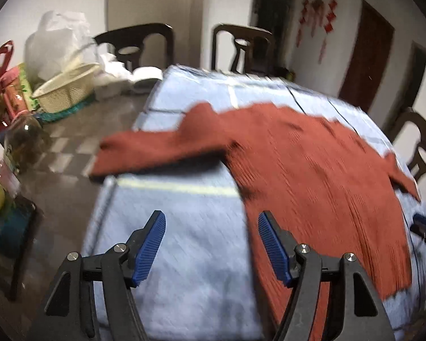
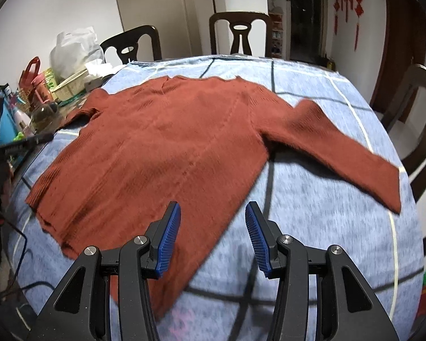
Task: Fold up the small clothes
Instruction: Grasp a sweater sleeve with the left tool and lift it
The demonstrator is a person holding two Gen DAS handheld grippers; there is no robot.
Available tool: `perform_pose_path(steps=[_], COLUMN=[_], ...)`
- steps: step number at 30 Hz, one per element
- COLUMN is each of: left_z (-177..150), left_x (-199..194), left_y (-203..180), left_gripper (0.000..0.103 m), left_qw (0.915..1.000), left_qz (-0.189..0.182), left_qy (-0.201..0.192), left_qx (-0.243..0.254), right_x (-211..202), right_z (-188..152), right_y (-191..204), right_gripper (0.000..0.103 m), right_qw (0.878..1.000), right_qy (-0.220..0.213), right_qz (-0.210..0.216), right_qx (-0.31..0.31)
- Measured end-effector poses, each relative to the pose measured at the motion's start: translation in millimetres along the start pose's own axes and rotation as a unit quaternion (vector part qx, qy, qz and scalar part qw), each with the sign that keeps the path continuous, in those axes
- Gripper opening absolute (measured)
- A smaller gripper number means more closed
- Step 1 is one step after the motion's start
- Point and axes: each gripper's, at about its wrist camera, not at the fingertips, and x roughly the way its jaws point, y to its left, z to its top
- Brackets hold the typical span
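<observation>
A rust-red knit sweater lies flat on a light blue checked cloth that covers the table, both sleeves spread out. In the left wrist view the sweater fills the right half, one sleeve reaching over the cloth's left edge. My left gripper is open above bare blue cloth, its right finger at the sweater's hem edge. My right gripper is open just above the sweater's lower hem corner, with nothing between its blue pads. The other gripper shows at the left edge.
Dark wooden chairs stand around the table. On the left sit a cream basket, white plastic bags, a glass jar and bottles. A brown door and red wall ornaments are at the back right.
</observation>
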Motion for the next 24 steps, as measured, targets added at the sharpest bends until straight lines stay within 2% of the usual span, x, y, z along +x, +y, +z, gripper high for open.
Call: perform_pose_path(steps=[3, 6, 12, 15, 22, 23, 24], left_z=[17, 30, 35, 30, 36, 38, 41], left_x=[11, 27, 62, 73, 82, 83, 85], left_y=[24, 46, 76, 77, 80, 82, 83], left_gripper=[0.07, 0.07, 0.069, 0.069, 0.069, 0.068, 0.06], left_qw=[0.9992, 0.9964, 0.9799, 0.9737, 0.9687, 0.9679, 0.9675], left_qz=[0.003, -0.013, -0.064, -0.069, -0.067, -0.065, -0.058], left_qy=[-0.01, -0.011, 0.02, 0.04, 0.022, 0.018, 0.014], left_qx=[-0.038, -0.084, -0.188, -0.214, -0.238, -0.242, -0.246], right_x=[9, 16, 26, 29, 39, 40, 41], right_z=[12, 23, 38, 40, 42, 43, 43], right_y=[5, 10, 18, 19, 18, 19, 20], right_gripper=[0.048, 0.048, 0.048, 0.048, 0.048, 0.048, 0.048], right_qw=[1.0, 1.0, 1.0, 1.0, 0.999, 0.999, 0.999], right_qy=[-0.005, -0.008, -0.014, -0.014, -0.005, -0.005, -0.004], right_qz=[-0.001, 0.001, 0.009, 0.012, 0.014, 0.015, 0.015], right_qx=[-0.004, -0.007, -0.021, -0.025, -0.029, -0.031, -0.032])
